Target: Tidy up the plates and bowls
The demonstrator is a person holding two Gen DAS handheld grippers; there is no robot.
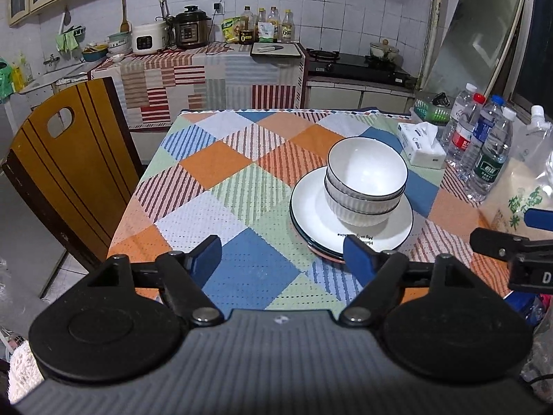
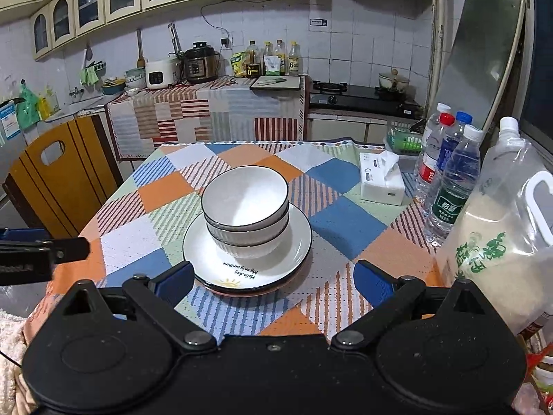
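Both spread empty, the left hand-held gripper (image 1: 281, 257) has the bowl stack (image 1: 366, 186) ahead-right — the right hand-held gripper (image 2: 274, 282) faces it squarely, seemingly nearer.

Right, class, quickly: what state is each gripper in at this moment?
Left gripper: open, holding nothing.
Right gripper: open, holding nothing; the bowls sit stacked on the plates.

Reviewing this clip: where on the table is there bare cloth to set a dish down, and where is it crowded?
Free: the tablecloth between the plate stack and the wooden chair, and the far strip behind the bowls. Crowded: the window side, with tissue box, water bottles and rice jug.
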